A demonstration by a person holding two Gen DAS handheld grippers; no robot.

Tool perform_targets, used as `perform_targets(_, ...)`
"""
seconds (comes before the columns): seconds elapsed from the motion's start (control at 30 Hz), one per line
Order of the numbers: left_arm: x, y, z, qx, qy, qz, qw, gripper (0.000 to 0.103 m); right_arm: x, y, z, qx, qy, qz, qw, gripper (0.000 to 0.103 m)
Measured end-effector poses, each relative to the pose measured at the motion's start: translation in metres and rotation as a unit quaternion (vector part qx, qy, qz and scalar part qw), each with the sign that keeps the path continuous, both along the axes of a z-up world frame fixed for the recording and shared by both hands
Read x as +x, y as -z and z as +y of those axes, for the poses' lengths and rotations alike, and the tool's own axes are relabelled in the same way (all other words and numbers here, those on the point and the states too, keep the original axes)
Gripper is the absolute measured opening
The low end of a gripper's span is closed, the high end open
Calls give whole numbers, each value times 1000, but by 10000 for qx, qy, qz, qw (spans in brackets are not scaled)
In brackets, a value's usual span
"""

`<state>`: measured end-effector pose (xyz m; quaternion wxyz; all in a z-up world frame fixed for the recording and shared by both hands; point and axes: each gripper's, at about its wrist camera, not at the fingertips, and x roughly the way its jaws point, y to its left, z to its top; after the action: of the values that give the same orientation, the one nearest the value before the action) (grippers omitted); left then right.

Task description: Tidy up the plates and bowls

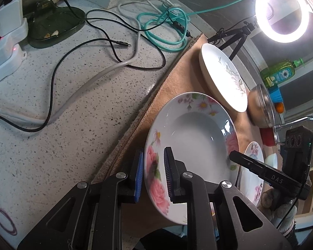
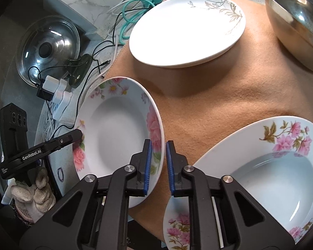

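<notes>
A deep rose-patterned plate [image 1: 189, 137] [image 2: 114, 133] is held tilted above the tan cloth [image 2: 208, 104] between both grippers. My left gripper [image 1: 153, 175] has its blue pads astride the plate's near rim. My right gripper [image 2: 158, 162] has its pads astride the opposite rim, with a small gap showing. A white leaf-print plate [image 2: 185, 27] [image 1: 221, 77] lies further back. A second pink-flowered deep plate [image 2: 267, 166] lies at the right, with a smaller flowered dish [image 2: 177, 229] partly under the right gripper. A steel bowl [image 2: 298, 23] [image 1: 260, 104] stands at the back right.
Tangled cables [image 1: 119, 41] and a white power strip [image 1: 4, 50] lie on the speckled counter [image 1: 62, 108] left of the cloth. A glass pot lid [image 2: 48, 45] sits at the left. A ring light [image 1: 281, 10] on a tripod and a green soap bottle [image 1: 279, 74] stand behind the plates.
</notes>
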<state>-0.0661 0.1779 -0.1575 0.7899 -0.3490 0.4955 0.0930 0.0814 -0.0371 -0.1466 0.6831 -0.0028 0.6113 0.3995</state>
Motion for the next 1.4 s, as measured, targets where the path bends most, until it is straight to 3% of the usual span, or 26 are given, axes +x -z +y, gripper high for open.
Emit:
perform_targets(0.33,1,-6,-1,50,43,-12,10000,17,-1,-1,-2,33,138,58,9999,12)
perform_targets(0.67,10,-30,-15,158,268,-278,9991,17,-2,-23,-29,241,434,-13,9988,12)
perform_targets(1.0,38,-46,-55,130,967,-500,9940,17,0,-40,-93,269,1036,-86,9942,12)
perform_targets(1.4,72,-39,-122,90,1980,-404,9793,17,-3,-34,-178,6,1818,-47,9833,12)
